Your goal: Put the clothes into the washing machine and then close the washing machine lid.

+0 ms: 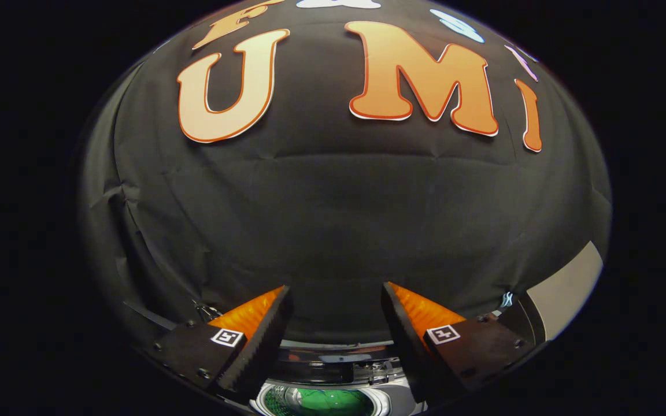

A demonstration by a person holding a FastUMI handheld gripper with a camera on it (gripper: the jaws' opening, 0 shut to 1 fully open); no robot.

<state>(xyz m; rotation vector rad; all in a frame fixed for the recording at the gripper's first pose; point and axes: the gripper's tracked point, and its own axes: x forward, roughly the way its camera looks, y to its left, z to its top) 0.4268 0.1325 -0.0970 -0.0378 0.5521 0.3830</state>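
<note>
Our gripper [337, 300] is wide open and holds nothing. The washing machine [321, 398] sits low at six o'clock, between the fingers, with green clothes [327, 401] inside its round drum. We think the lid comes next

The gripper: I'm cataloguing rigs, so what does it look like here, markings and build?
The gripper has two wedge-shaped fingers with serrated inner edges and ribbed pads. Each sits on a dark, screw-fastened mount carrying a small square black-and-white tag. The fingers stand apart, with nothing between them.
</note>
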